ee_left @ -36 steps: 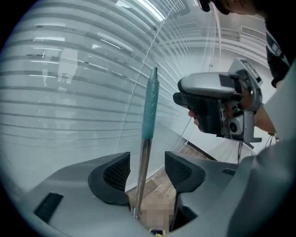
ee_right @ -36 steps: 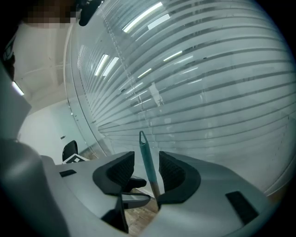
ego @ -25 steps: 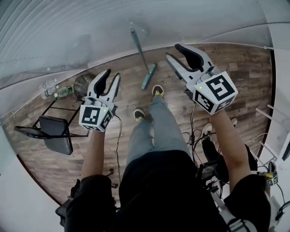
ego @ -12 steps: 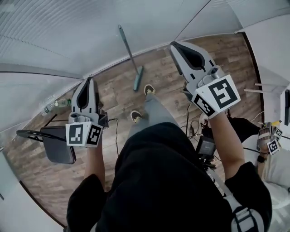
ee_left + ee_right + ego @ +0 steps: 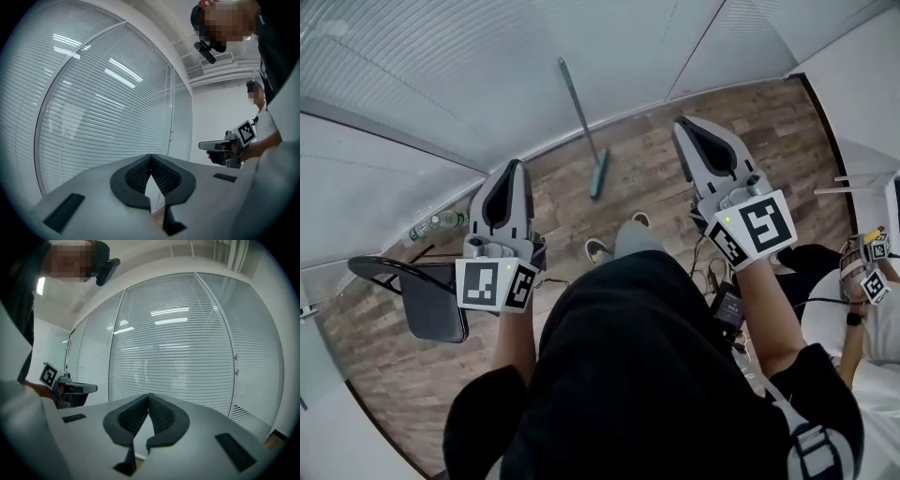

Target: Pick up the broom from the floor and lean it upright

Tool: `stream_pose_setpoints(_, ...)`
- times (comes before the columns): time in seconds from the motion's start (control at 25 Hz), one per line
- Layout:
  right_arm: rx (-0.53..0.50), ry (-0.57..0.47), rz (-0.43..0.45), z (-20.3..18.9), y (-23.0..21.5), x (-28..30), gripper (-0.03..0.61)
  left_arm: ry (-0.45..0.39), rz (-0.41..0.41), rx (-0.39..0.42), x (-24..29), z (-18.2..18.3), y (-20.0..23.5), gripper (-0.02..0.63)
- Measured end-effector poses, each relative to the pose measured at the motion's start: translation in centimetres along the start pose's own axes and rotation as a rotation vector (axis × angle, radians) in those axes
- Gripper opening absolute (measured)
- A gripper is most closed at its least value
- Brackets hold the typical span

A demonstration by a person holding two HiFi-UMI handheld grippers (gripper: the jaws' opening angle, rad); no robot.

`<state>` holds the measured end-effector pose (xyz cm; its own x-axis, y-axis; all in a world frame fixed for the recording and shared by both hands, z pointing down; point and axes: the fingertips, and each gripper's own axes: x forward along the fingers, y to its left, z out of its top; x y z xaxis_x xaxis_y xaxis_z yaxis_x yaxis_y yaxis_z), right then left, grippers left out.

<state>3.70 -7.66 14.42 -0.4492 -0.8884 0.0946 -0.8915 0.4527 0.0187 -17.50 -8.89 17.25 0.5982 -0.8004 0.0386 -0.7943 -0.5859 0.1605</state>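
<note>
Against the wall, the broom leans beyond the left hand-held gripper.

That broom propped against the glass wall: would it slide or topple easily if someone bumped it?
Probably. The broom stands on a narrow head on what looks like smooth wood floor, with only its thin handle against the glass wall, so a sideways bump would likely send it sliding down. The handle looks straight and slim, so it is probably stiff and fairly light.

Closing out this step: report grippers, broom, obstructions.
Left gripper and right gripper shut, empty. Broom upright, head on floor, handle against glass wall. Chair off left, clear of it.
</note>
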Motion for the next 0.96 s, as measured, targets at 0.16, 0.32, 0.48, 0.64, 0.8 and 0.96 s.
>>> stream_pose_setpoints(0.16,0.066,-0.024,-0.027,0.7,0.4,-2.4,0.018,0.009,-0.041,0.034,-1.6,1.1,-3.5,0.021)
stream_pose_setpoints(0.32,0.121,-0.071,-0.014,2.0,1.0,-2.3,0.018,-0.007,-0.039,0.082,-2.0,3.3,-4.5,0.02)
stream_pose_setpoints(0.48,0.138,-0.095,-0.032,2.6,1.9,-2.6,0.018,-0.033,-0.078,0.087,-1.8,5.2,-4.9,0.021)
stream_pose_setpoints(0.64,0.129,-0.112,-0.012,3.4,1.2,-1.6,0.018,-0.063,-0.077,0.095,-0.7,6.2,-4.4,0.02)
stream_pose_setpoints(0.8,0.101,-0.104,-0.028,3.4,-0.1,-2.3,0.018,-0.048,-0.101,0.113,-0.1,5.6,-5.6,0.021)
stream_pose_setpoints(0.96,0.084,-0.121,-0.042,4.3,-0.3,-2.8,0.018,-0.06,-0.092,0.132,-1.1,6.8,-5.0,0.02)
